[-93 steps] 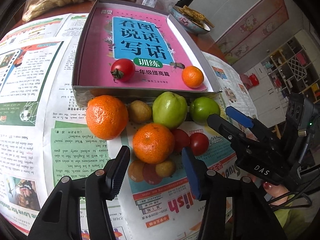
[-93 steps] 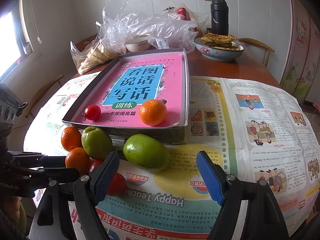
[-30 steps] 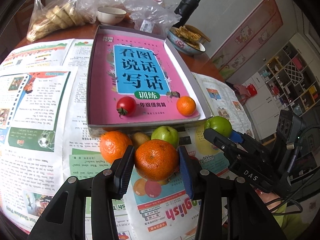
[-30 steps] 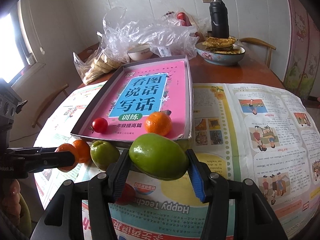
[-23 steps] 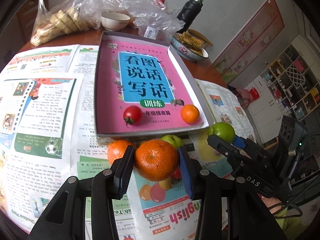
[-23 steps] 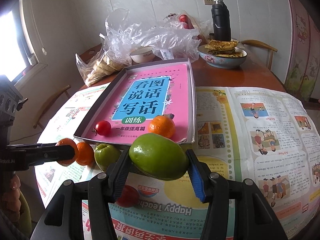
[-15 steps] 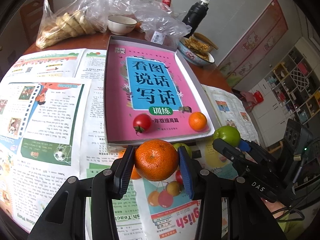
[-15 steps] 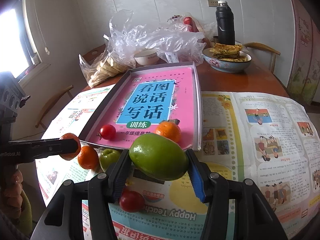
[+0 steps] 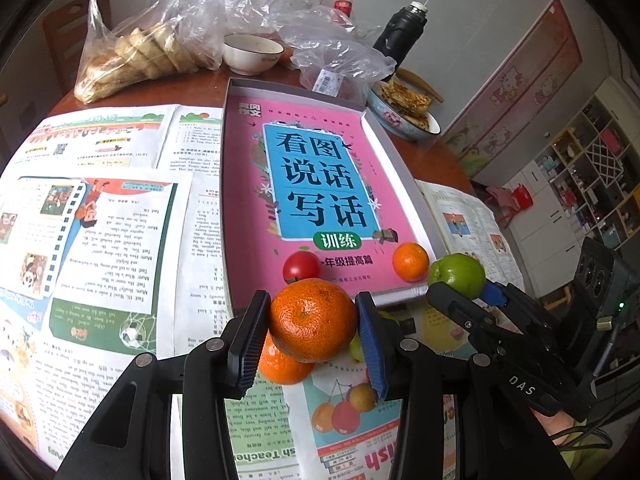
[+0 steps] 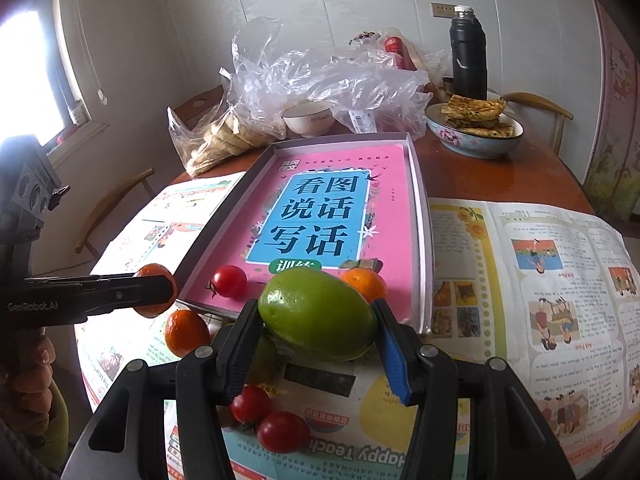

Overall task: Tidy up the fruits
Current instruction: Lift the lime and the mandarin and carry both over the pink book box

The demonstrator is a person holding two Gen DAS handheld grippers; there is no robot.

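Note:
My left gripper is shut on a large orange and holds it above the newspaper, just short of the tray's near edge. My right gripper is shut on a green fruit, also lifted near that edge. The shallow grey tray has a pink book cover as its floor; a red tomato and a small orange lie at its near end. On the newspaper remain another orange, two tomatoes and a partly hidden green fruit.
Newspaper sheets cover the round wooden table. Behind the tray stand a white bowl, plastic bags with flatbreads, a bowl of pancakes and a black flask. Chairs stand around the table.
Both grippers closed on their fruits, the orange on the left and the green fruit on the right, lifted them off the newspaper and have risen and moved toward the tray.

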